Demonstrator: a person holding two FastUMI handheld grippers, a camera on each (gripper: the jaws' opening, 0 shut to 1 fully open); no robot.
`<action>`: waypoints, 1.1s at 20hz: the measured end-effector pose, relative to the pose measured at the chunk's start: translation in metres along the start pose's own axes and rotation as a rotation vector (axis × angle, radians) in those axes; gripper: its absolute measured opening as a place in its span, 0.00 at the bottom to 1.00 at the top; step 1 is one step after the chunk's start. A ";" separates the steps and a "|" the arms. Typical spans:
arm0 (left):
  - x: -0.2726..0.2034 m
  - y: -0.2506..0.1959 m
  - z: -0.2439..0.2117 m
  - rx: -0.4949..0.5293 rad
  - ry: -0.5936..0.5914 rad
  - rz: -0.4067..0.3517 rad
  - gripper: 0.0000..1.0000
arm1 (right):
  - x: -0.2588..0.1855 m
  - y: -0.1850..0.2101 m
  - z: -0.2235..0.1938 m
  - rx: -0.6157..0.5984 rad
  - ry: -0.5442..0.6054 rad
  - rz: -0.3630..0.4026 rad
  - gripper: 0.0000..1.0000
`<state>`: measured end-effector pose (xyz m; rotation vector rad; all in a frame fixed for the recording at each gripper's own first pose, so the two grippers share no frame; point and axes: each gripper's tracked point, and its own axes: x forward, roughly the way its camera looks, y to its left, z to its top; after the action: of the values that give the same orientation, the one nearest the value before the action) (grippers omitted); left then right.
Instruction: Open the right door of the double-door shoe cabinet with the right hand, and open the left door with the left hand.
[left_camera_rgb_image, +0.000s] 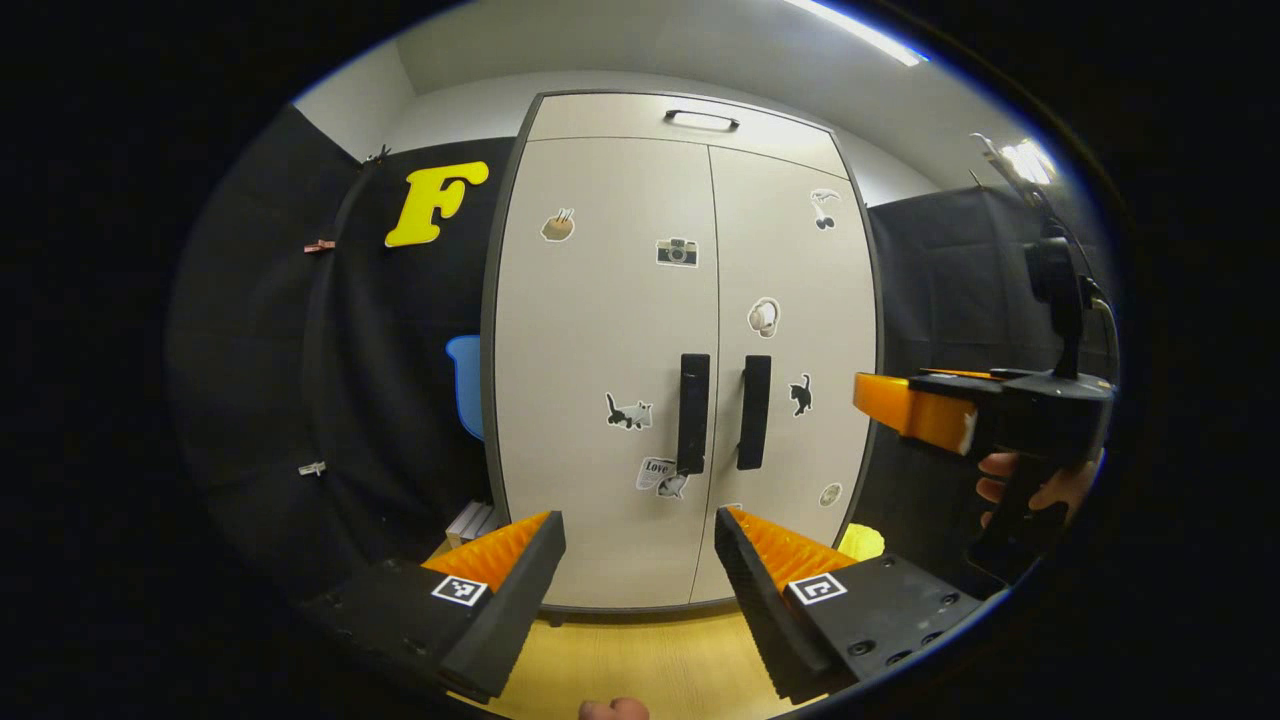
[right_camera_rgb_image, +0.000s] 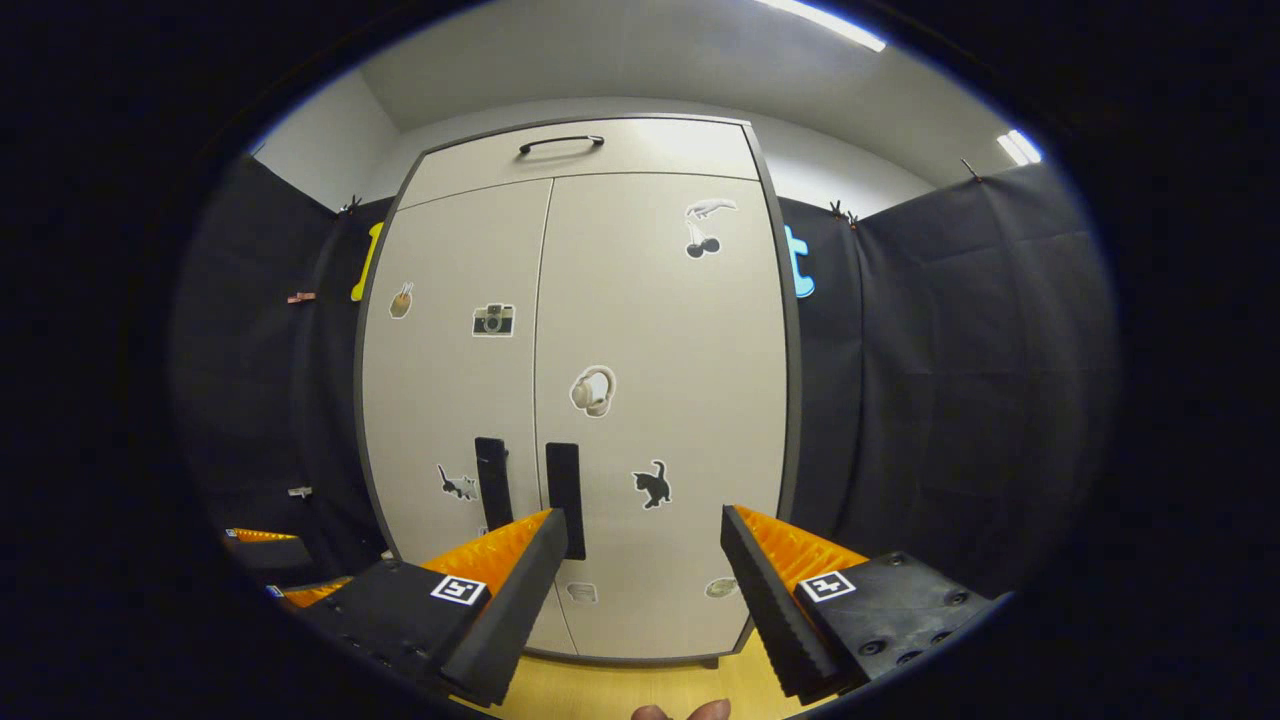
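1. In the left gripper view, we see the shoe cabinet (left_camera_rgb_image: 690, 340) at the centre of the frame, standing on a pale wooden floor (left_camera_rgb_image: 640, 665) in front of the black cloth wall (left_camera_rgb_image: 330, 400).
2. Both doors are closed. The left door (left_camera_rgb_image: 600, 330) and the right door (left_camera_rgb_image: 795, 300) meet along a vertical seam at mid-frame, and stickers dot both door fronts.
3. Two dark vertical handles sit on either side of the seam: the left handle (left_camera_rgb_image: 693, 413) and the right handle (left_camera_rgb_image: 754, 411), both a little below the frame's centre.
4. Above the doors we note a top panel with a small bar handle (left_camera_rgb_image: 701, 119), near the upper edge of the frame.
5. The left gripper (left_camera_rgb_image: 640, 545) appears at the bottom of the frame with its fingers spread wide and nothing between them; it is apart from the cabinet.
6. At the right edge of the same view, the right gripper (left_camera_rgb_image: 880, 400) is held by a hand (left_camera_rgb_image: 1040, 485); it points toward the cabinet's right side.
7. In the right gripper view, we see the right gripper (right_camera_rgb_image: 645, 545) at the bottom of the frame, likewise wide and holding nothing, with the closed cabinet (right_camera_rgb_image: 580, 400) ahead of it.
8. Here the right handle (right_camera_rgb_image: 565, 498) lies just above the tip of the finger on the left of the frame, with the left handle (right_camera_rgb_image: 492, 482) beside it.
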<state>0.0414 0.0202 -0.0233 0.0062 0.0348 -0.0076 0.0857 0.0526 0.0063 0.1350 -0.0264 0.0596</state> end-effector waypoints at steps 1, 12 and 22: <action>-0.001 0.000 -0.001 0.004 0.003 0.005 0.94 | 0.009 0.006 -0.003 0.011 0.003 0.008 0.97; -0.010 0.008 -0.006 -0.018 0.006 0.033 0.94 | 0.097 0.048 -0.039 0.061 0.073 0.027 0.98; -0.016 0.019 -0.013 -0.033 0.008 0.042 0.93 | 0.134 0.059 -0.078 0.020 0.158 0.000 0.46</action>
<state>0.0246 0.0398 -0.0353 -0.0265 0.0431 0.0355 0.2176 0.1288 -0.0586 0.1504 0.1320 0.0702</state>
